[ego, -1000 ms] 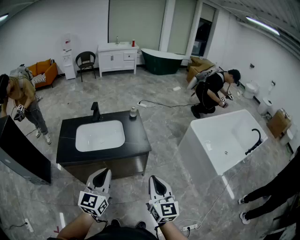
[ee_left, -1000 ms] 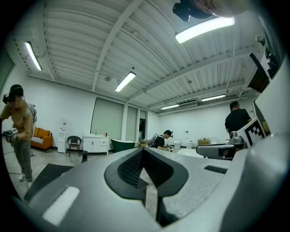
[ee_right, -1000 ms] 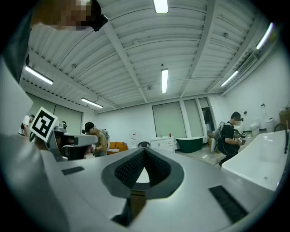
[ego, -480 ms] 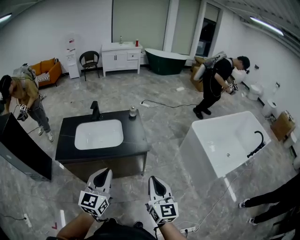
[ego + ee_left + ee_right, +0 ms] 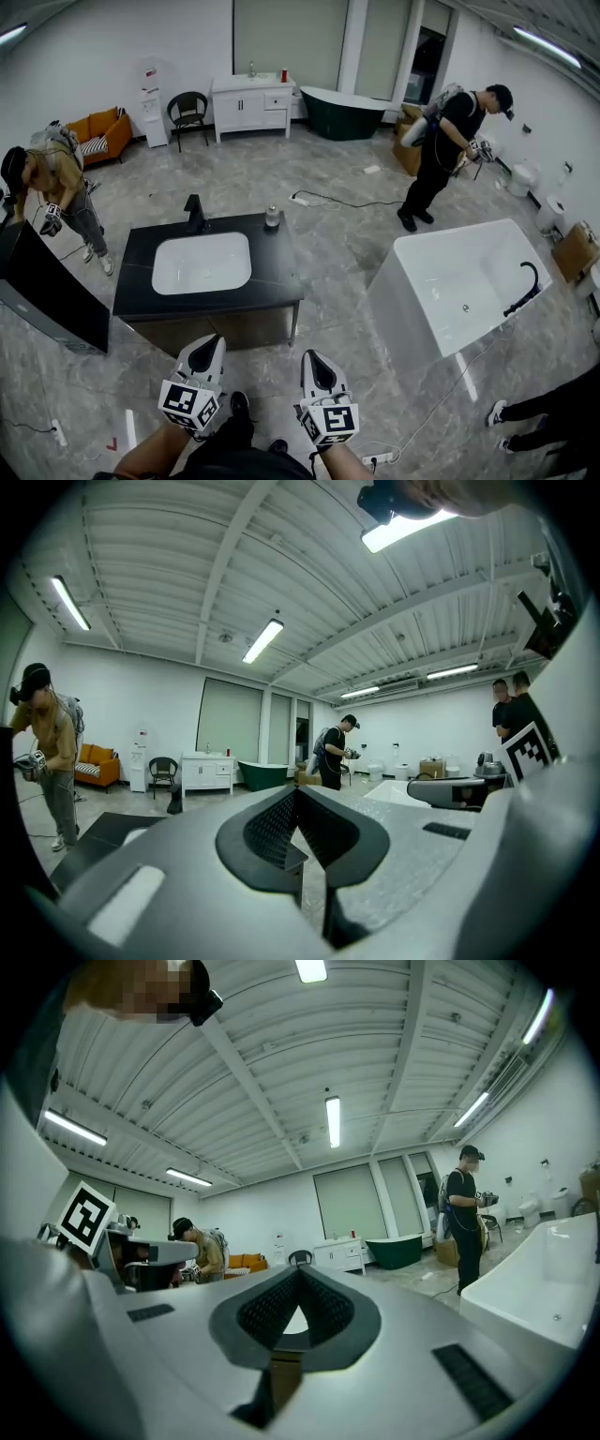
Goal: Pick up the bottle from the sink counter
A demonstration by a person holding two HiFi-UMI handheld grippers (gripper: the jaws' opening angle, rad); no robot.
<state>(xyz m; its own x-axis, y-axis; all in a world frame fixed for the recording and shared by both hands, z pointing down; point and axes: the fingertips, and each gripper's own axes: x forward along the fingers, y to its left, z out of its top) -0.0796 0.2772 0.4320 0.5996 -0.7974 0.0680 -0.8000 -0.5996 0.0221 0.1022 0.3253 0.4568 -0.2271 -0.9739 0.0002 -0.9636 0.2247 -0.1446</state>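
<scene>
Looking down in the head view, you hold both tongs low in front of you, on the near side of the desk (image 5: pixel 281 281). The bottle (image 5: pixel 272 217) stands at the desk's far right corner, upright, so its long axis is vertical. It lies ahead of both tongs, well apart from them and across the whole top. The right tongs (image 5: pixel 314 361) seem a little nearer to its line than the left tongs (image 5: pixel 208 345). The desk top is black and smooth, with a white rounded basin (image 5: pixel 202 262) sunk in it and a black faucet (image 5: pixel 196 214) behind. The bottle is small and pale with a darker cap; its material I cannot tell.

In the left gripper view, the left tongs (image 5: pixel 296 791) are closed tip to tip and hold nothing. The pads are dark and ribbed. The bottle is too small to find here.

In the right gripper view, the right tongs (image 5: pixel 299 1272) also meet at the tips, empty. You would need to open them before reaching, I think.
</scene>
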